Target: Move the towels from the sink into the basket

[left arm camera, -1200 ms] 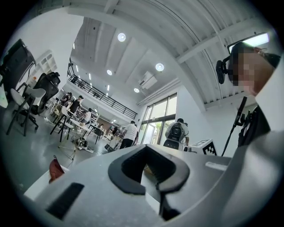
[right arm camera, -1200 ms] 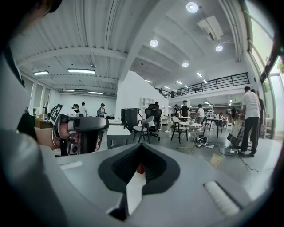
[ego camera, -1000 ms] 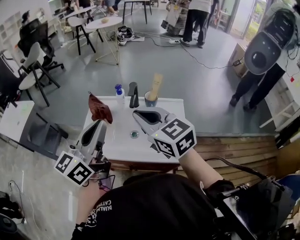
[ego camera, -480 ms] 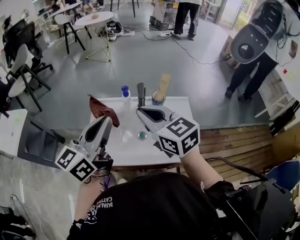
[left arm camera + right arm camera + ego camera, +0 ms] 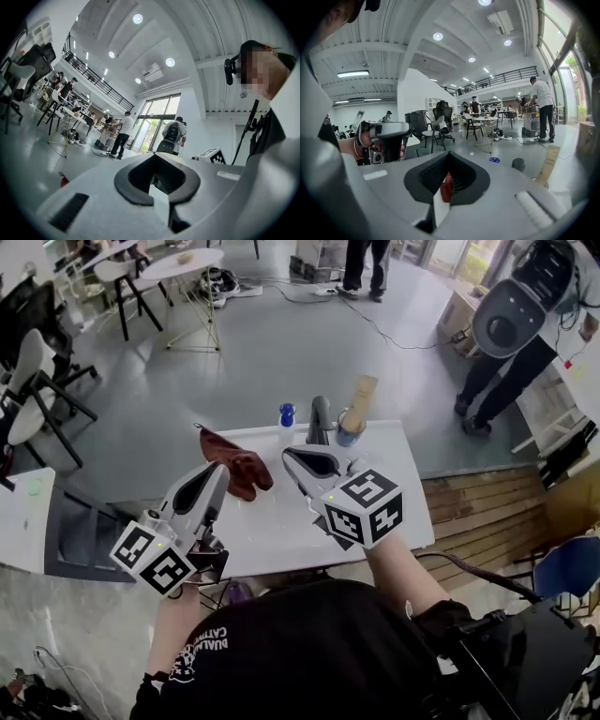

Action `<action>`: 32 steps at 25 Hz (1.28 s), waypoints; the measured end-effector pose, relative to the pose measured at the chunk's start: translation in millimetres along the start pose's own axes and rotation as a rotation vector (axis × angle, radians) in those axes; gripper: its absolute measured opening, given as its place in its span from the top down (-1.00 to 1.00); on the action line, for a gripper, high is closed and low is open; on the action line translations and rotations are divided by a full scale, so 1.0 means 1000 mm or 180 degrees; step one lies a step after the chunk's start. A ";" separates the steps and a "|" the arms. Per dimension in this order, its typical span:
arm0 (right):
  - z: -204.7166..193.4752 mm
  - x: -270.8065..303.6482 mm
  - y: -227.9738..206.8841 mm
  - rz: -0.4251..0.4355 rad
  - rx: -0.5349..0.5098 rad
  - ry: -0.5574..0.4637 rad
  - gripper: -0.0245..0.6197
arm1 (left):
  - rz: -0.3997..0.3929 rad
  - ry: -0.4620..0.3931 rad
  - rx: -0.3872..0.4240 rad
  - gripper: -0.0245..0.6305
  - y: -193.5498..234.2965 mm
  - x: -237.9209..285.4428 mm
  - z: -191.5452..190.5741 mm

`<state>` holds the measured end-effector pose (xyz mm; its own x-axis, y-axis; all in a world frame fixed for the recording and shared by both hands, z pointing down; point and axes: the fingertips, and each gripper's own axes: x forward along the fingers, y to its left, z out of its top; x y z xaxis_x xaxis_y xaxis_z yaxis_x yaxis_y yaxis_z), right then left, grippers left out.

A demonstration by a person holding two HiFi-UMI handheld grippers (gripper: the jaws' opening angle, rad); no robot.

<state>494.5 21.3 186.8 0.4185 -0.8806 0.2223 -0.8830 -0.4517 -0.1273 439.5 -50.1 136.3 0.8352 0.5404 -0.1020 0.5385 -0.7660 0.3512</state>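
my left gripper point(image 5: 222, 471): jaws clamped on maroon towel point(image 5: 242, 467), over desk point(image 5: 397, 482) far-left corner | my right gripper point(image 5: 289, 457): jaws together, just beside towel

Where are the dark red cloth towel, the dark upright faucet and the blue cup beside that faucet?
dark red cloth towel point(image 5: 239, 468), head view, middle of the crumpled cloth.
dark upright faucet point(image 5: 320, 420), head view, its upright body.
blue cup point(image 5: 346, 437), head view, its outer wall.
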 end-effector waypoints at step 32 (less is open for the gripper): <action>-0.175 0.183 -0.014 -0.0351 0.0038 0.1595 0.27 | 0.0565 0.0091 -0.0512 0.92 0.135 -0.106 -0.030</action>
<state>546.6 -108.8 398.7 0.3533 -0.6522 0.6707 -0.8356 -0.5423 -0.0872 420.0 -200.7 222.6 0.9104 0.4136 0.0002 0.3569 -0.7857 0.5052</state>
